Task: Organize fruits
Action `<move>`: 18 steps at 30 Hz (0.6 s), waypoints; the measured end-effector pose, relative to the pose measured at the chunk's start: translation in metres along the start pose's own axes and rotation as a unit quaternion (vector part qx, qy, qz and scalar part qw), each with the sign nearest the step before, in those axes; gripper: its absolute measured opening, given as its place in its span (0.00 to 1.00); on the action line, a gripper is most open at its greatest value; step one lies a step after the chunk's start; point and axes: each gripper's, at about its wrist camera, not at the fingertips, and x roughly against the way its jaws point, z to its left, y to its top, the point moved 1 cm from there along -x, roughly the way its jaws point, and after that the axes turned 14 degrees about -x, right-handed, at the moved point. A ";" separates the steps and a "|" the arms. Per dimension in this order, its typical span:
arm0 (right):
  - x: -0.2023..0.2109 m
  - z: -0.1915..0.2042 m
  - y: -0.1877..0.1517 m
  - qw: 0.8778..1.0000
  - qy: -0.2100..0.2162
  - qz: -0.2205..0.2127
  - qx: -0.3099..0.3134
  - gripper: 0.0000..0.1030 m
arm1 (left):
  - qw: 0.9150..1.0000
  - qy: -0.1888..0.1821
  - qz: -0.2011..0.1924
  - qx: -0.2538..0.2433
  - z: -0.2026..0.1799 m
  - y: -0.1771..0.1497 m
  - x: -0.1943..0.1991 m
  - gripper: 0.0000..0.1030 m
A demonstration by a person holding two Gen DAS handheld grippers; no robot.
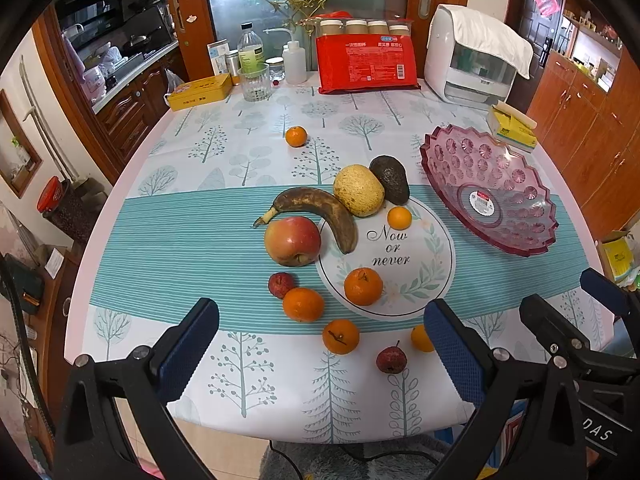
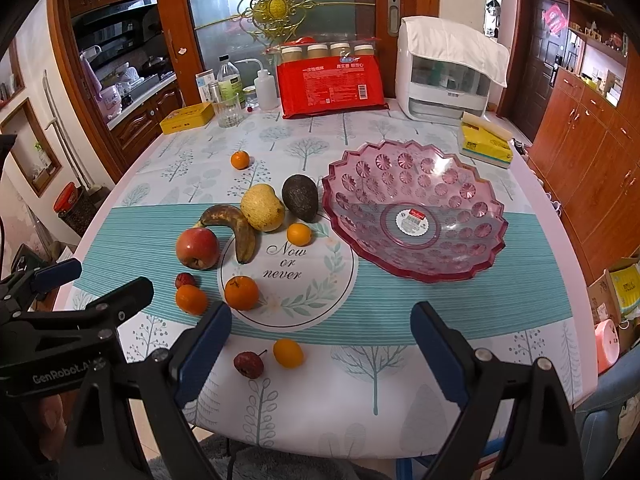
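Observation:
Fruit lies loose on the table: an apple (image 1: 292, 241), a brown banana (image 1: 320, 210), a yellow pear (image 1: 359, 189), an avocado (image 1: 391, 179), several small oranges (image 1: 363, 286) and two small red fruits (image 1: 391, 359). An empty pink glass bowl (image 1: 492, 188) stands at the right, also in the right wrist view (image 2: 414, 208). My left gripper (image 1: 320, 346) is open and empty above the near table edge. My right gripper (image 2: 320, 354) is open and empty beside it. The apple (image 2: 197, 248) and banana (image 2: 236, 228) show left of the bowl.
At the table's back stand a red package (image 1: 366, 66), a white appliance (image 1: 472, 64), a glass (image 1: 255, 82), bottles (image 1: 250, 50), a yellow tin (image 1: 200, 91) and a yellow tissue box (image 1: 512, 127). Wooden cabinets (image 1: 592, 128) line the right side.

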 end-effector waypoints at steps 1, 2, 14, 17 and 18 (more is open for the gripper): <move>0.000 0.000 -0.001 1.000 0.001 0.000 0.000 0.89 | 1.000 0.000 0.000 0.000 0.000 -0.001 0.000 0.99; 0.001 0.000 -0.003 1.000 0.001 0.000 0.001 0.89 | 1.000 0.000 0.000 0.001 -0.001 -0.002 0.000 0.99; -0.005 0.005 0.008 1.000 0.006 0.006 0.006 0.89 | 1.000 -0.001 0.009 0.004 0.005 0.001 -0.004 0.99; -0.007 0.007 0.010 1.000 0.006 0.007 0.006 0.89 | 1.000 -0.001 0.011 0.004 0.008 0.004 -0.005 0.99; -0.008 0.007 0.010 1.000 0.006 0.007 0.006 0.89 | 1.000 -0.001 0.012 0.004 0.008 0.005 -0.006 0.99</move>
